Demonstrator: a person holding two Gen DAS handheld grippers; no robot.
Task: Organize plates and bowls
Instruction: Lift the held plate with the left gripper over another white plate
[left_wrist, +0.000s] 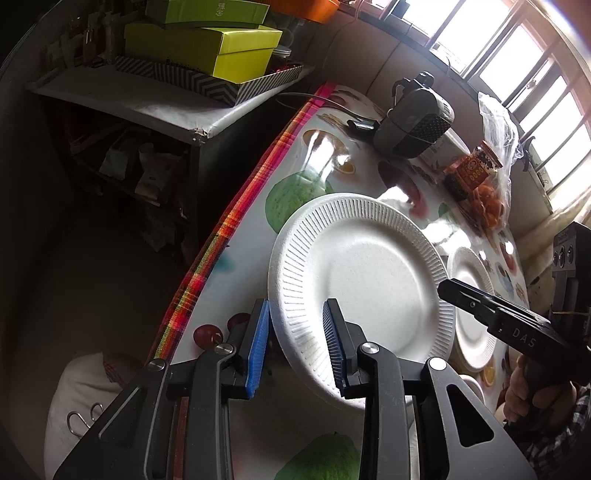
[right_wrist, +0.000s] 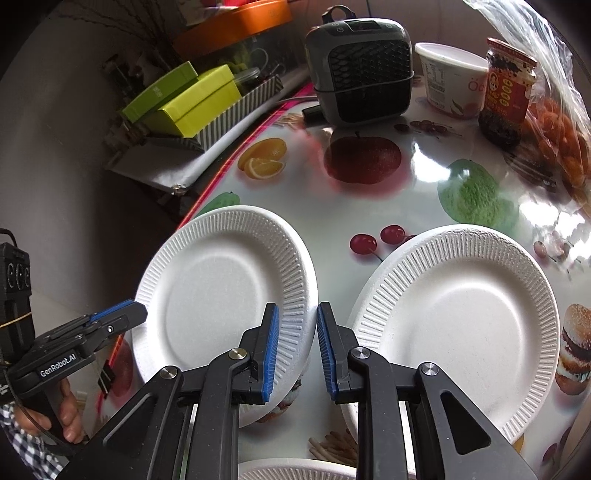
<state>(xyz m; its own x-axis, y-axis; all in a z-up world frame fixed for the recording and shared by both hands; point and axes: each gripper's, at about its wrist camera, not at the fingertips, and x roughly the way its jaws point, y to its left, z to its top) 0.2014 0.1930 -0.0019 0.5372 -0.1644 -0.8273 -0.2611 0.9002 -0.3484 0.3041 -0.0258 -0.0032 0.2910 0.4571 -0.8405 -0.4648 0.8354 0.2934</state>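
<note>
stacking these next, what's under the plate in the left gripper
Only fruit-print tablecloth shows beneath the tilted plate at its lower edge; whatever lies behind its middle is covered.

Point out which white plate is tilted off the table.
The left plate, its rim held in the left gripper; the right plate lies flat.

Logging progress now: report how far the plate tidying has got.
Done: no stack visible yet. In hand: the left gripper clamps the rim of a lifted plate; the right gripper, shut, sits at its opposite rim. Left: a second plate lies on the table; a third plate shows at the bottom edge.
</note>
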